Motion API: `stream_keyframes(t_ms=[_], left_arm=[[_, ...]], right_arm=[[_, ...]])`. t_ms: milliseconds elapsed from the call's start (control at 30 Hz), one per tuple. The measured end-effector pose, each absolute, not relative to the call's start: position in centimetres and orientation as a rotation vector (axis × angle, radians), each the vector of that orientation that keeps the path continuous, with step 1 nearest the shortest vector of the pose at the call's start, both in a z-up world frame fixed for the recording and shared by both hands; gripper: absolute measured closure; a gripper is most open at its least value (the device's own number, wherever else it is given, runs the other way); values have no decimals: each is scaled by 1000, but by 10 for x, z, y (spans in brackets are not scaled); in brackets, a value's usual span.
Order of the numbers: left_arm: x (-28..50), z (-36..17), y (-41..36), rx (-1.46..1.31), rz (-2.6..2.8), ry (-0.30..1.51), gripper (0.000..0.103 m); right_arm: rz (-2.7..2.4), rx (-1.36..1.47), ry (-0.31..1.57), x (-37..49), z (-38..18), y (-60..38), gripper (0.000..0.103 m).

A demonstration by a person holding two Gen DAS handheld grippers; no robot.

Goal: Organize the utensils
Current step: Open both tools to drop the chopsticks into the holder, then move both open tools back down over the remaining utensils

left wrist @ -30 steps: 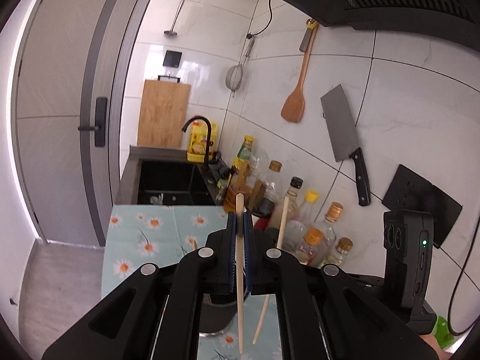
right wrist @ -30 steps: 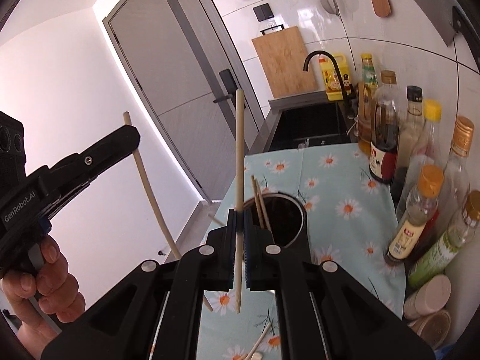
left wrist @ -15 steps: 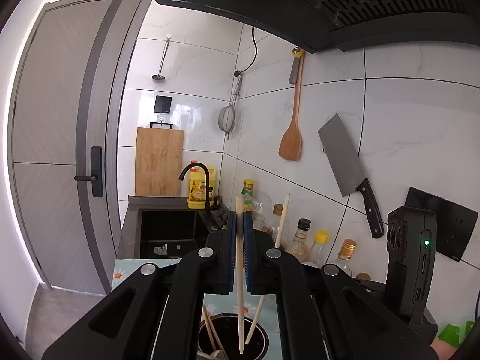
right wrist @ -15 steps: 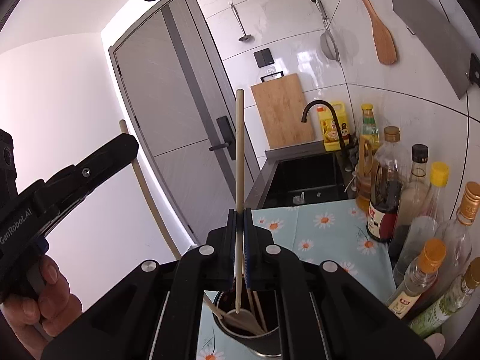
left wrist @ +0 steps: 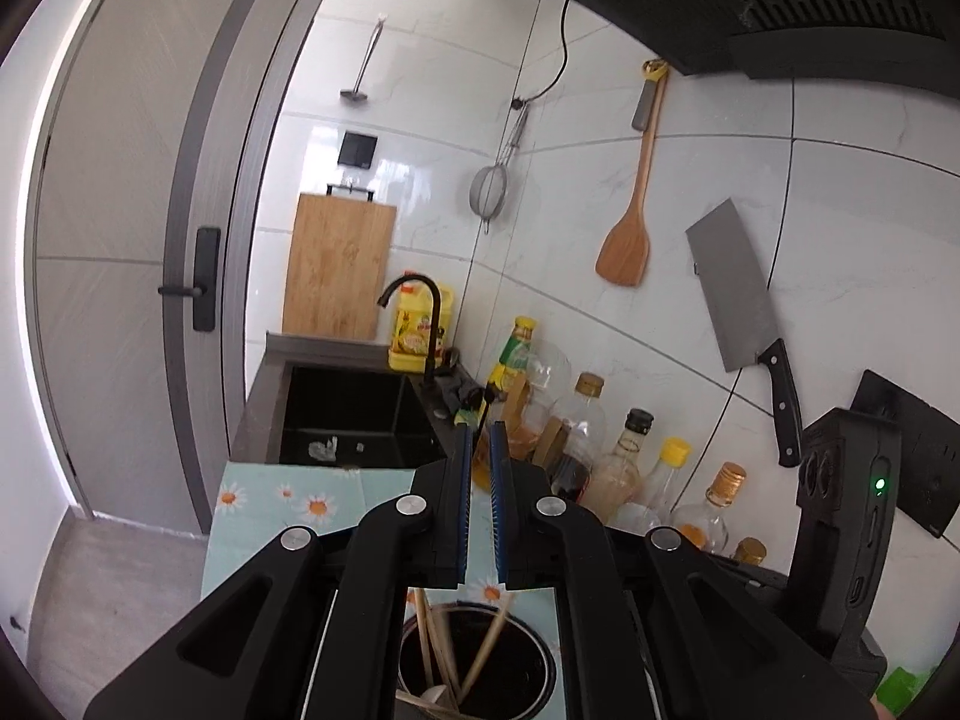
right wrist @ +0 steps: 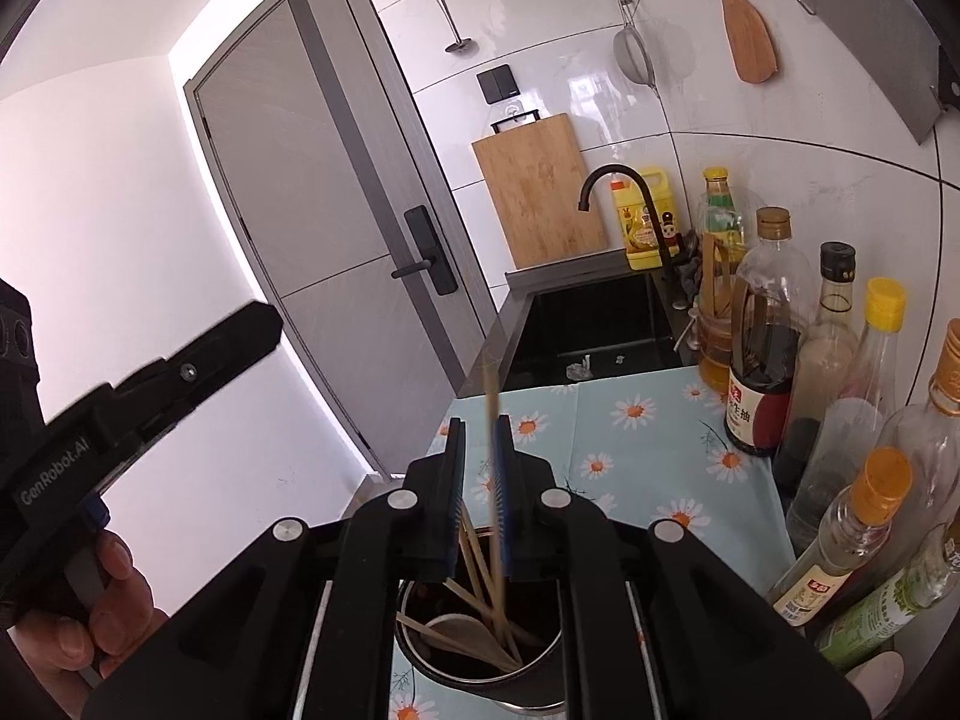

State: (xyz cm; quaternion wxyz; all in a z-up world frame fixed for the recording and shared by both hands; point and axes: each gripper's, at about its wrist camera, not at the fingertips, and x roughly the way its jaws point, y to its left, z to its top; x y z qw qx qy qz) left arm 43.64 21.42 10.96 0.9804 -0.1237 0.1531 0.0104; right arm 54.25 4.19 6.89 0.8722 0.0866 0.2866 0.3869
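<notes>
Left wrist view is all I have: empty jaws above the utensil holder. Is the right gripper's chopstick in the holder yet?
Observer: Partly. A blurred chopstick stands between the right gripper and its opening jaws, lower end inside the holder.
Operator: What else is in there? I only see a sliver.
Observer: A wooden spoon lies in it, bowl up, among several chopsticks.

Utensil pot (right wrist: 480,669) sits on surface (right wrist: 648,420) at near edge, chopsticks (right wrist: 480,564) & spoon (right wrist: 468,639) in it. Bottles (right wrist: 762,348) line wall at right. Sink (right wrist: 594,330) behind cloth, cutting board (right wrist: 537,189) behind sink.
</notes>
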Motion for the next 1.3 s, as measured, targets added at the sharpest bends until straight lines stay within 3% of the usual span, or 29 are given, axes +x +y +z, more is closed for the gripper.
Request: stream_keyframes(t_ms=[33,67,133,700,833,1000,1300], left_arm=[[437,108,216,-257,18,317,95],[435,106,217,-261,19,323,86],[433,105,220,-278,20,333,79],[391,110,206,-280,-45,374,78],[367,106,203,-272,-15,382,74],[338,92,202,-284,-9,410,73],[295,64,195,-268,-19,493,71]], right_arm=[[810,193,604,543,69,40,83],[809,203,606,543,69,38,83],[804,211,606,542,70,35,83],[832,236,639,504,86,8,83],[829,221,638,482,88,-2,83],[825,210,685,457,78,-15,75],[852,216,821,423,45,-22,75]])
